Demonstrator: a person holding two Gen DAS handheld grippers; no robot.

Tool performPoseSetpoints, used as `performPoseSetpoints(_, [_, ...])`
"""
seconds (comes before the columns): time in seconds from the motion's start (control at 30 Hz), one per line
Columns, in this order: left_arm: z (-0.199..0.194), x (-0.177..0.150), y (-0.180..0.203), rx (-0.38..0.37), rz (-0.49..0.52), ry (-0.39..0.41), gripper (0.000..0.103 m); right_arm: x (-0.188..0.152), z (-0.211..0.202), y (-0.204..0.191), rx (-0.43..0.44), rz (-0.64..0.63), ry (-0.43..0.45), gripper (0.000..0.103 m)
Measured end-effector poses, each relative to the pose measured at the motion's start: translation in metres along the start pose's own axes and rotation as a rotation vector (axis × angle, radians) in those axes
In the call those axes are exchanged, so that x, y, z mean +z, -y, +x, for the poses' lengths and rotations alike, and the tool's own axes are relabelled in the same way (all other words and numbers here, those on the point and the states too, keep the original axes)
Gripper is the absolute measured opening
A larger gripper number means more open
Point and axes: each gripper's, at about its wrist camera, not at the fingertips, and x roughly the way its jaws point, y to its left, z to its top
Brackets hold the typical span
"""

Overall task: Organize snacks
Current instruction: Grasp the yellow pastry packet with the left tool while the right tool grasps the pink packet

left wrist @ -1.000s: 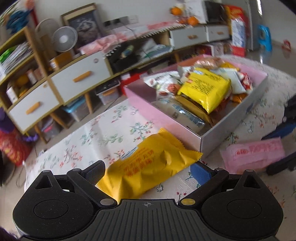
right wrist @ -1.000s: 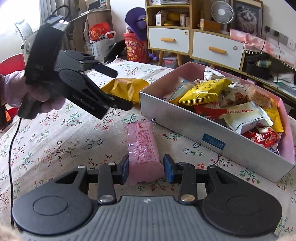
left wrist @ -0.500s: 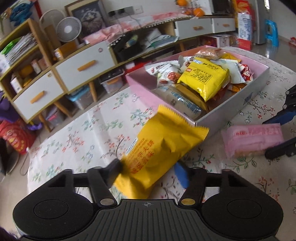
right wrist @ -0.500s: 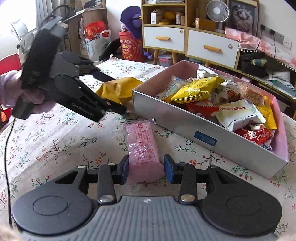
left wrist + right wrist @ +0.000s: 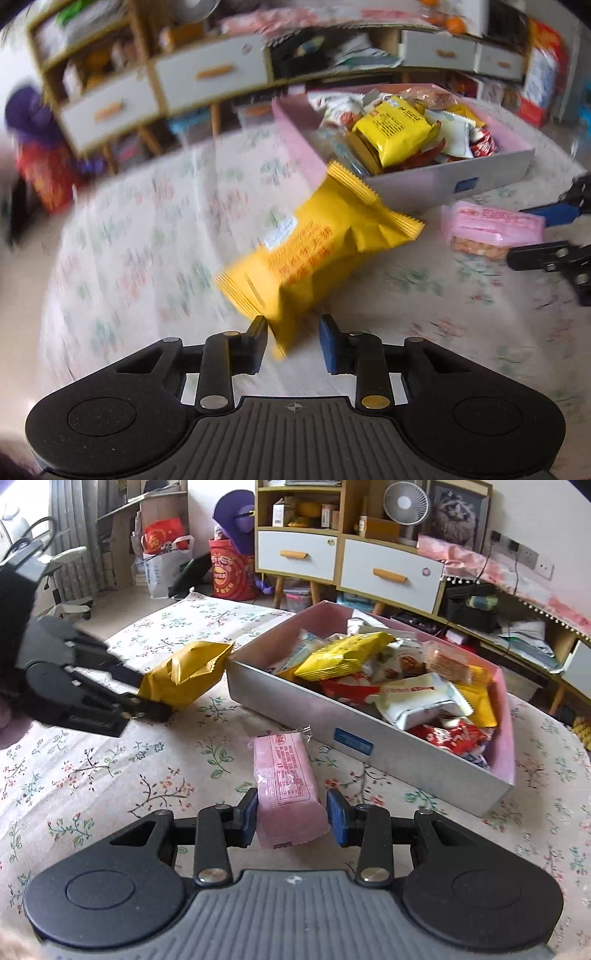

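My left gripper (image 5: 293,339) is shut on the near end of a yellow snack bag (image 5: 317,251) and holds it lifted and tilted, its far end near the corner of the pink-lined snack box (image 5: 443,184). The view is blurred by motion. In the right wrist view the left gripper (image 5: 147,698) holds the same yellow bag (image 5: 184,675) left of the box (image 5: 332,731). My right gripper (image 5: 291,816) has its pads on both sides of a pink snack pack (image 5: 284,779) that lies on the floral tablecloth in front of the box. The pink pack also shows in the left wrist view (image 5: 495,229).
The box holds several snack packets, with a yellow one (image 5: 343,653) on top. The floral tablecloth (image 5: 110,768) covers the table. Behind the table stand white drawer cabinets (image 5: 351,568), a fan (image 5: 406,502) and bags on the floor (image 5: 229,568).
My left gripper closed on the yellow bag and lifted it off the cloth toward the box. The right gripper stayed around the pink pack.
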Motion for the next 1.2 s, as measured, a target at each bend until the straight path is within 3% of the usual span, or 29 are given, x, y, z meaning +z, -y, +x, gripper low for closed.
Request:
performPoseSetpoints(0.1, [-0.007,-0.012,0.002,-0.030,-0.080,-0.016,0.028,-0.002,-0.004,0.001,-0.016,0.002,-0.012,0.036])
performPoseSetpoints(0.3, [-0.019,-0.022,0.011,-0.041,-0.055,-0.002,0.035,-0.003,-0.007,0.004,-0.033,0.002,-0.021,0.037])
performPoseSetpoints(0.37, [-0.023,-0.021,0.011,-0.045,-0.030,0.018,0.060,-0.003,-0.008,0.005,-0.027,-0.001,-0.017,0.038])
performPoseSetpoints(0.4, [-0.026,-0.019,0.012,-0.037,-0.015,0.034,0.067,-0.003,-0.009,0.005,-0.024,-0.002,-0.012,0.041])
performPoseSetpoints(0.43, [-0.028,-0.018,0.012,-0.023,0.006,0.054,0.075,-0.003,-0.009,0.005,-0.022,-0.002,-0.010,0.050])
performPoseSetpoints(0.57, [-0.030,-0.006,0.012,0.010,0.088,0.122,0.089,-0.002,-0.011,0.006,-0.010,0.004,0.021,0.065])
performPoseSetpoints(0.83, [0.001,0.022,0.004,-0.024,0.178,0.181,0.092,0.002,0.001,0.004,0.010,-0.006,0.041,0.073])
performPoseSetpoints(1.0, [0.022,0.028,-0.003,-0.084,0.146,0.143,0.092,0.003,0.007,0.005,0.008,0.001,0.043,0.073])
performPoseSetpoints(1.13, [0.021,0.022,0.001,-0.111,0.116,0.128,0.088,0.001,0.011,0.004,0.011,-0.004,0.037,0.067])
performPoseSetpoints(1.2, [0.019,0.017,0.004,-0.093,0.099,0.116,0.077,-0.001,0.013,0.003,0.008,-0.017,0.027,0.062])
